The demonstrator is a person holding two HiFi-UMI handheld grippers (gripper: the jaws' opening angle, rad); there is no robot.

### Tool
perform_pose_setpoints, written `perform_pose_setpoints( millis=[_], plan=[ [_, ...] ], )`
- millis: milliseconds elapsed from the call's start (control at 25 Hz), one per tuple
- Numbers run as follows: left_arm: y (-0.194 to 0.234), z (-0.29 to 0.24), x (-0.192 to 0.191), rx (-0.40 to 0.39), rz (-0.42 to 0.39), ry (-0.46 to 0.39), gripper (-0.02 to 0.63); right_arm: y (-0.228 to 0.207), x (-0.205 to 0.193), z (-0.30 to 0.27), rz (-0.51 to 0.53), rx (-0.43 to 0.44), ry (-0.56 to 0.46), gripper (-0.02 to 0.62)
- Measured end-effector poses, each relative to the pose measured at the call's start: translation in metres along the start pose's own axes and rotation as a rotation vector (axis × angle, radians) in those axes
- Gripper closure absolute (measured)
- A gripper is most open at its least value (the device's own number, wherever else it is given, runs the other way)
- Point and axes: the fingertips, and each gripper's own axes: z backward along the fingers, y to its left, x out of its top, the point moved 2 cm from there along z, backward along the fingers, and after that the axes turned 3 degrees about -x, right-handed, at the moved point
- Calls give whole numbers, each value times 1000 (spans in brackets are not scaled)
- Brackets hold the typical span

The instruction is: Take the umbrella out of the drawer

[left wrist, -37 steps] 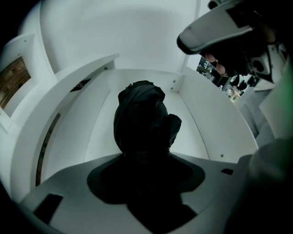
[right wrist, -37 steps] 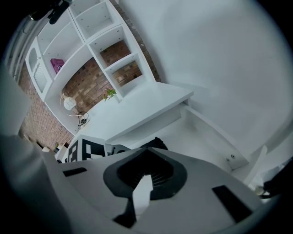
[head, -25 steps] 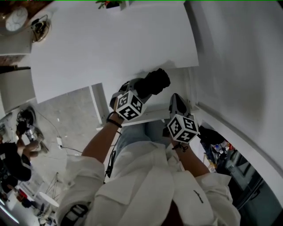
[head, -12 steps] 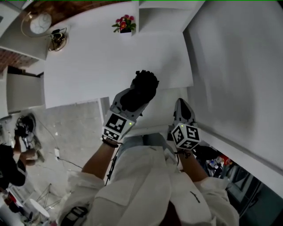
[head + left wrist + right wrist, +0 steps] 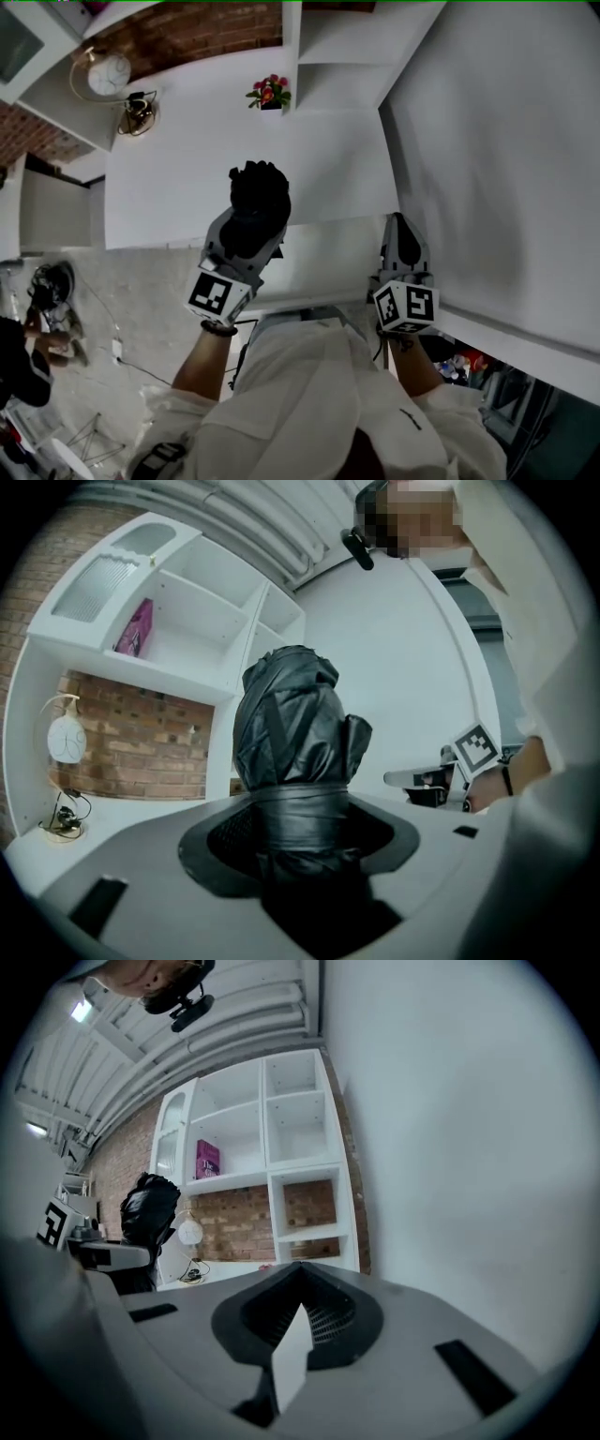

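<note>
Left gripper [image 5: 242, 242]: jaws clamped on the umbrella [image 5: 292, 733], round its strapped waist; marker cube [image 5: 214, 294] at the wrist end
Right gripper [image 5: 292, 1327]: jaws pressed together, holding nothing; only a pale sliver shows edge-on in the gap, and what it is I cannot tell; held apart from the left gripper, to its right
Umbrella: black and folded; its bunched head sticks out past the left jaws, in open air and inside no compartment; from the head view it overlaps the near edge of the counter [image 5: 234, 141]
Hidden: the umbrella's lower end and handle, swallowed by the left jaws and gripper body in every view
Hard to make out: the drawer; a white slab [image 5: 323, 262] lies between the two grippers below the counter edge, but whether that is it I cannot tell
In the way: the umbrella blocks the middle of the left gripper view, and a white sleeve [image 5: 562, 714] fills its right edge
Beyond the left gripper: white shelves [image 5: 202, 621] with a pink box [image 5: 136, 630], a brick wall [image 5: 131, 738] under them, a clock [image 5: 110, 72] and potted flowers [image 5: 269, 92] at the far side of the counter
Beside the right gripper: a plain white wall [image 5: 497, 141] to its right
Cut off: a second person [image 5: 21, 347] at the picture's left edge, well left of the left gripper, on grey floor [image 5: 122, 291]
</note>
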Motion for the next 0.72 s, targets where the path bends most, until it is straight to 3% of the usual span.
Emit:
perform_pose_setpoints(
  millis=[120,360,480,720],
  plan=[
    [2,13,31,25,36,-69,337,5,27,7,6,14,-47,578],
    [5,40,79,62,-12,-161,337,2,63,24,15,5,-119,578],
    [8,53,93,78,-53,-208,337,-8,71,34,0,-20,-141,578],
    [1,65,110,121,-57,-251,337,-20,85,53,-11,-1,-201,578]
  ],
)
